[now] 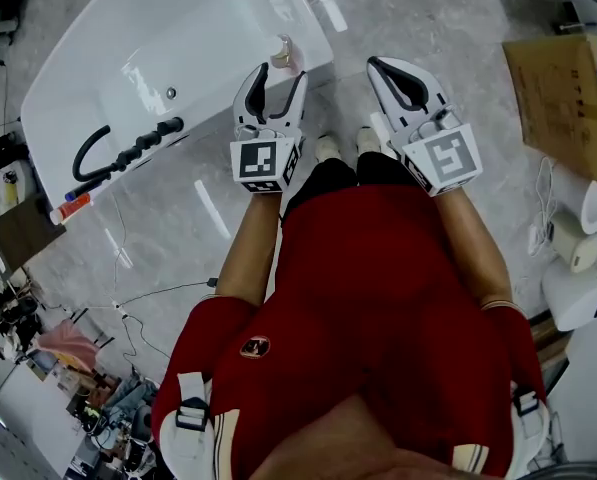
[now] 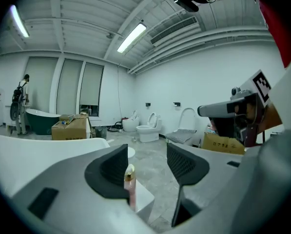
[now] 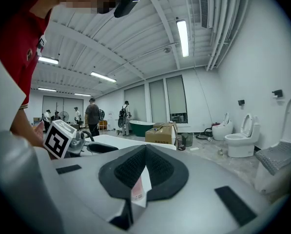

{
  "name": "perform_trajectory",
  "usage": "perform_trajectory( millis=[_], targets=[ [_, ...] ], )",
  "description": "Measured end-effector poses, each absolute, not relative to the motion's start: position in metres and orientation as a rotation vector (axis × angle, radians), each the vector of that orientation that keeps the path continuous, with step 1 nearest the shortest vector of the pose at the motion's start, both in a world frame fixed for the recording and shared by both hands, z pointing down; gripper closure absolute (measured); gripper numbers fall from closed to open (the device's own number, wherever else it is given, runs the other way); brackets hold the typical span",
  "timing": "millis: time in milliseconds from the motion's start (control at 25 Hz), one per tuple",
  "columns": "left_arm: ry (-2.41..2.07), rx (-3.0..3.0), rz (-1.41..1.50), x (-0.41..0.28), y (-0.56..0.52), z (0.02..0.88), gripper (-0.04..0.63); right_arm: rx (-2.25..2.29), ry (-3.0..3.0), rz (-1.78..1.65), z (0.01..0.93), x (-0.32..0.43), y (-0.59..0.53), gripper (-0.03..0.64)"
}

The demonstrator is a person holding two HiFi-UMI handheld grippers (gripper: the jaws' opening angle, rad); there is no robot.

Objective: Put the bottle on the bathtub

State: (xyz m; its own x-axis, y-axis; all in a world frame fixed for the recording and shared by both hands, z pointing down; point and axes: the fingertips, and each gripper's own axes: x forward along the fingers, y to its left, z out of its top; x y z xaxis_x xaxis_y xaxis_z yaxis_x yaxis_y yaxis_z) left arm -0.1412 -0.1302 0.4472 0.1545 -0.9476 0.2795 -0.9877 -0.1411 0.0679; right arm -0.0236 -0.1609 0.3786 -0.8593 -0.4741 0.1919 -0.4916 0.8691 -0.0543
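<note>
Bottle (image 1: pixel 286 56) upright on bathtub (image 1: pixel 178 18) corner

Holds left gripper (image 1: pixel 279 76) out ahead, jaws wide apart, gripping nothing. Holds right gripper (image 1: pixel 382 65) just beside it, jaws closed tip to tip. Extends both forearms (image 1: pixel 250 253) forward from torso, marker cubes facing up.

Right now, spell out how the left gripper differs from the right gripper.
The left gripper has its jaws apart; the right gripper has them shut together. The left gripper lines up with the pink bottle standing on the bathtub corner; the right gripper hangs over the floor beside the tub. Shared: neither grips anything.
</note>
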Motion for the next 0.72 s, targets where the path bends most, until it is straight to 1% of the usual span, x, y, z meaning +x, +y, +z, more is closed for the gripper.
perform_trajectory(
  millis=[120, 320, 520, 720],
  targets=[
    [-1.898, 2.23, 0.212, -0.129, -0.125, 0.423, 0.359, 0.736, -2.895, 0.148, 0.371, -0.018, -0.157, 0.62],
    [-1.933, 2.266, 0.166, -0.117, -0.117, 0.385, 0.441, 0.721, -2.935, 0.141, 0.358, -0.013, -0.152, 0.62],
    [-1.977, 2.293, 0.144, -0.108, -0.107, 0.359, 0.542, 0.709, -2.966, 0.135, 0.347, -0.006, -0.147, 0.62],
    [-1.992, 2.309, 0.136, -0.103, -0.098, 0.345, 0.583, 0.691, -2.992, 0.13, 0.342, -0.007, -0.14, 0.62]
  ],
)
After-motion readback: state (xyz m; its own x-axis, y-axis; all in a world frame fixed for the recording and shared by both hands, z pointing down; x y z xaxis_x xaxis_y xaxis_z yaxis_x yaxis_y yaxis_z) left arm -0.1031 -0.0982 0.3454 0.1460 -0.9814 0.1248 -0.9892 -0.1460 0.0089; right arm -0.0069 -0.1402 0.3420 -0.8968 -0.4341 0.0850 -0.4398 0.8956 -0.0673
